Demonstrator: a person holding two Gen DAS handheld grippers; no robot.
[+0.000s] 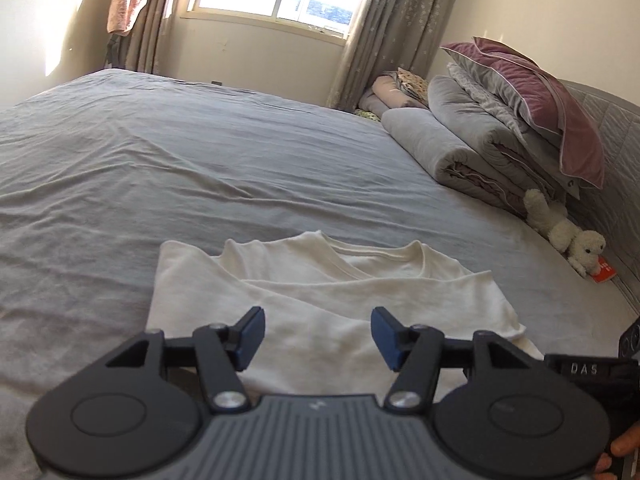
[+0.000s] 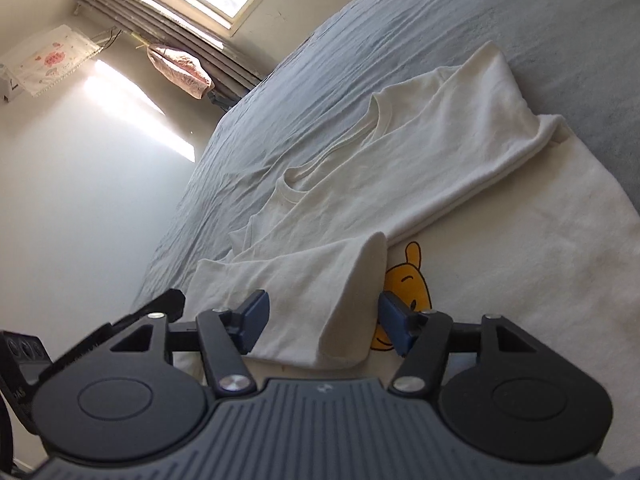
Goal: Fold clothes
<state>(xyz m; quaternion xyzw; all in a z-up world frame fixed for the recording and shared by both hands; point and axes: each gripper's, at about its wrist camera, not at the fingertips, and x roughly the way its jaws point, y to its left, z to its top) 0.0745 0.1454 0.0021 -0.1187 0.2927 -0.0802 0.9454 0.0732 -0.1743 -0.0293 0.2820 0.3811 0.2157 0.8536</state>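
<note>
The white T-shirt (image 2: 400, 168) lies on the gray bed (image 1: 200, 168) with both sleeves and sides turned in over its bear picture (image 2: 404, 280), so a long strip is left to fold, and the left gripper (image 1: 318, 338) and right gripper (image 2: 322, 320) are both wide apart, holding nothing.

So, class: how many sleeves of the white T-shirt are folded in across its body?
2. One sleeve lies folded across the T-shirt on its far side; the other sleeve is folded over nearer, between the open right gripper fingers, partly covering the yellow bear print.
</note>
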